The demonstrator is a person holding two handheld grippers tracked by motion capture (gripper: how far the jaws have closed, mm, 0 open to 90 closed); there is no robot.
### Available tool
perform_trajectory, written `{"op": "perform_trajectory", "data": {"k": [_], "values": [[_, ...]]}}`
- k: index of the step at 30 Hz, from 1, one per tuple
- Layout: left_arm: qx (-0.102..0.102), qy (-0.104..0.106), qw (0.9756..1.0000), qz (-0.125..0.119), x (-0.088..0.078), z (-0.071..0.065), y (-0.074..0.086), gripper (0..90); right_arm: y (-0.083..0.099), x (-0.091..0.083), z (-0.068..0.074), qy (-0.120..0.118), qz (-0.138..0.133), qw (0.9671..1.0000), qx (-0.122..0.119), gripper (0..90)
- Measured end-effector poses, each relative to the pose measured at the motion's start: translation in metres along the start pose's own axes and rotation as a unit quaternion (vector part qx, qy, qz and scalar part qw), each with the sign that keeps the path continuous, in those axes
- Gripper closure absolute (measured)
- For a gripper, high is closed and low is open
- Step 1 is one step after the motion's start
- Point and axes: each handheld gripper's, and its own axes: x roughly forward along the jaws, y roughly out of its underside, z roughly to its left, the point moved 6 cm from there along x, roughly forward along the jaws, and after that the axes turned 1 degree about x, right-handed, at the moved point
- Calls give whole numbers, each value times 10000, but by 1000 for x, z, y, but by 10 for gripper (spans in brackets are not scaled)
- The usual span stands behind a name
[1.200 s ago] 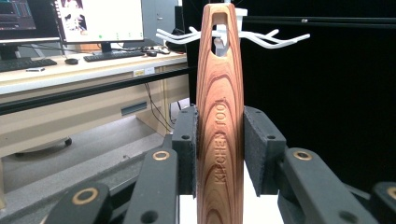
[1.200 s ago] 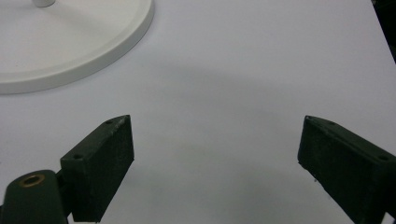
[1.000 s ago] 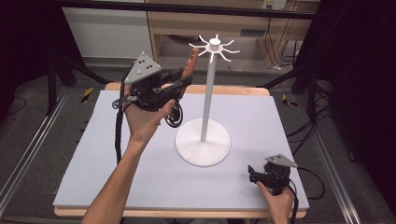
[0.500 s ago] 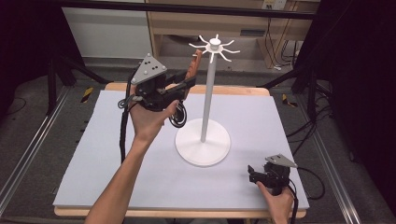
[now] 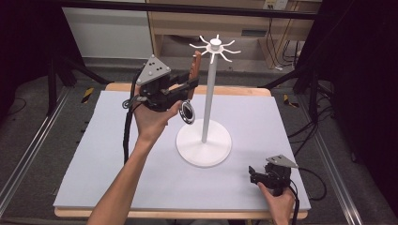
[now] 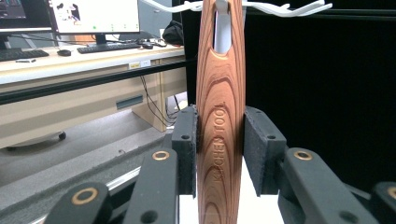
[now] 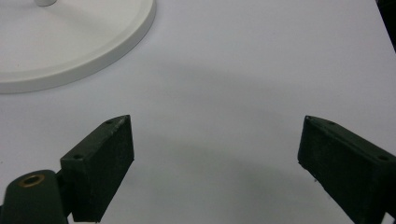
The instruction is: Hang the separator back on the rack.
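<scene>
We've got the left gripper (image 5: 184, 89) raised beside the white hook stand (image 5: 204, 140), fingers clamped on the wooden kitchen tool handle (image 6: 220, 126), its hanging slot right up at a hook (image 6: 223, 7), probably to hang it. Right of the stand's base, our right gripper (image 7: 212, 163) rests on the tabletop (image 5: 94, 145), fingers wide apart, empty.

Wooden-handled kitchen tool (image 6: 220, 116) stands upright at frame centre, its slotted top hooked on a white rack (image 5: 210, 93) arm.
</scene>
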Motion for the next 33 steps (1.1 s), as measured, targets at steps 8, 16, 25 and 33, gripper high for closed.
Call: {"op": "perform_trajectory", "data": {"k": [8, 16, 25, 33], "values": [[-29, 61, 10000, -28, 3, 1, 1, 670, 0, 0, 0, 11, 10, 10000, -8, 110], [29, -27, 10000, 46, 7, 0, 3, 662, 0, 0, 1, 4, 17, 10000, -17, 110], [117, -49, 9997, 189, 11, 0, 9, 665, 0, 0, 0, 16, 23, 10000, -10, 109], [163, -41, 9997, 165, -1, 1, 16, 610, 0, 0, 0, 25, 22, 10000, -9, 109]]}}
